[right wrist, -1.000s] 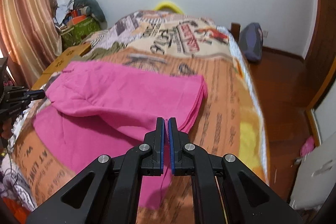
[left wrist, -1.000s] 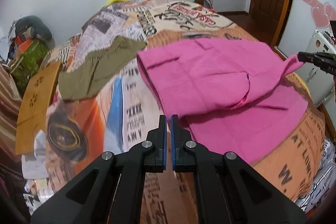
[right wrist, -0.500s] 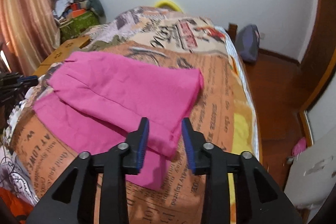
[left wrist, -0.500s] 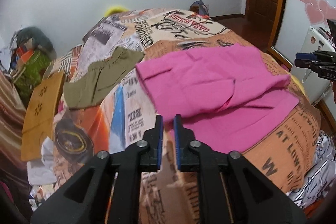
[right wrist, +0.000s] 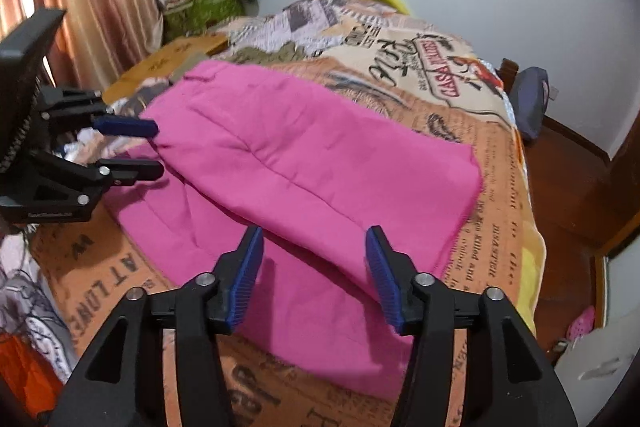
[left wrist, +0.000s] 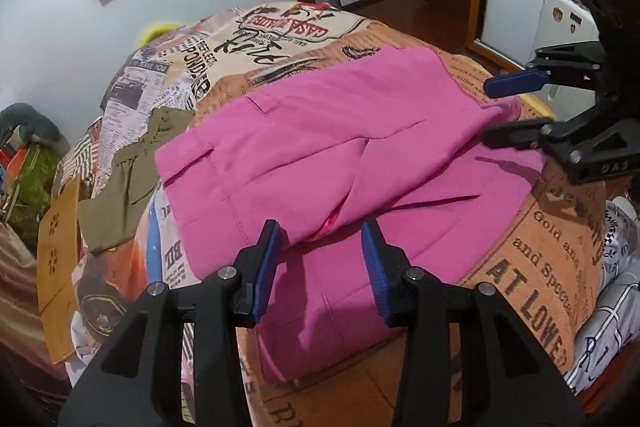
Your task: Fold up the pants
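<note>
Each camera sat on its own gripper and looked forward and steeply down along the fingers, close over the near edge of the bed (left wrist: 552,267). The left wrist view faced the door side, the right wrist view the curtain side. Both shared the pink pants (left wrist: 320,147) (right wrist: 304,163), and each caught the other gripper at its frame edge.

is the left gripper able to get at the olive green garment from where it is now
Probably not straight away. The left gripper hangs over the pink pants, jaws opening and empty, while the olive garment lies well off to its left on the bedspread. Nothing blocks the way, though; it would need to shift sideways.
</note>
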`<state>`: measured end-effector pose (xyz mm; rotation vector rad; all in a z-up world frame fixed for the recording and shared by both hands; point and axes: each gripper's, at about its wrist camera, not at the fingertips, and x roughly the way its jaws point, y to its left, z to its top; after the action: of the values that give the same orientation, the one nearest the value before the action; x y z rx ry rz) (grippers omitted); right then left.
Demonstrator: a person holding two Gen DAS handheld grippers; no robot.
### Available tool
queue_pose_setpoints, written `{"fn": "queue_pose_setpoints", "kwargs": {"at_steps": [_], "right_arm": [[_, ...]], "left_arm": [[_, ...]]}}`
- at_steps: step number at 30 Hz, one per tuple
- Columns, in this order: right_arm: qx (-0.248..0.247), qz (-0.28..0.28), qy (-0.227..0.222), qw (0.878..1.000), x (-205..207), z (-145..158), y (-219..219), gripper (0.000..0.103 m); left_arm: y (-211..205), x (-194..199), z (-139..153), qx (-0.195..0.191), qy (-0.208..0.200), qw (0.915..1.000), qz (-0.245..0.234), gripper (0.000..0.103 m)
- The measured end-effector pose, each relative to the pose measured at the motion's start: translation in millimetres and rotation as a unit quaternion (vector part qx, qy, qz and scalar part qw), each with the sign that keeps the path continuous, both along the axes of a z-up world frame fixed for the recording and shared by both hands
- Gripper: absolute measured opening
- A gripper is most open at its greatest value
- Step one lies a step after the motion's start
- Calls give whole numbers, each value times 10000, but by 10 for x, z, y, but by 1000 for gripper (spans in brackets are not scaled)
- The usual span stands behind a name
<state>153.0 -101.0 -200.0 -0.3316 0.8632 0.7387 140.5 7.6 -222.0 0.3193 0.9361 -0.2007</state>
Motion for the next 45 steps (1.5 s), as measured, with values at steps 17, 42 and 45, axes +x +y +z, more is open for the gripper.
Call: {"fn": "queue_pose_setpoints", "kwargs": {"at_steps": [17,42,45], "right_arm": [[429,16,-29,9991,84,-33,61,8],[633,-54,-226,9977,-127,189,-164,6],[558,-20,-167,9983,-205,155,-183,6]], "left_arm": [[-6,158,-37,-62,-21,10000,-6,44],[-114,-198,205,128,-511,9986,12,13],[-145,-290,144,92,-426,9990,34,13]]}}
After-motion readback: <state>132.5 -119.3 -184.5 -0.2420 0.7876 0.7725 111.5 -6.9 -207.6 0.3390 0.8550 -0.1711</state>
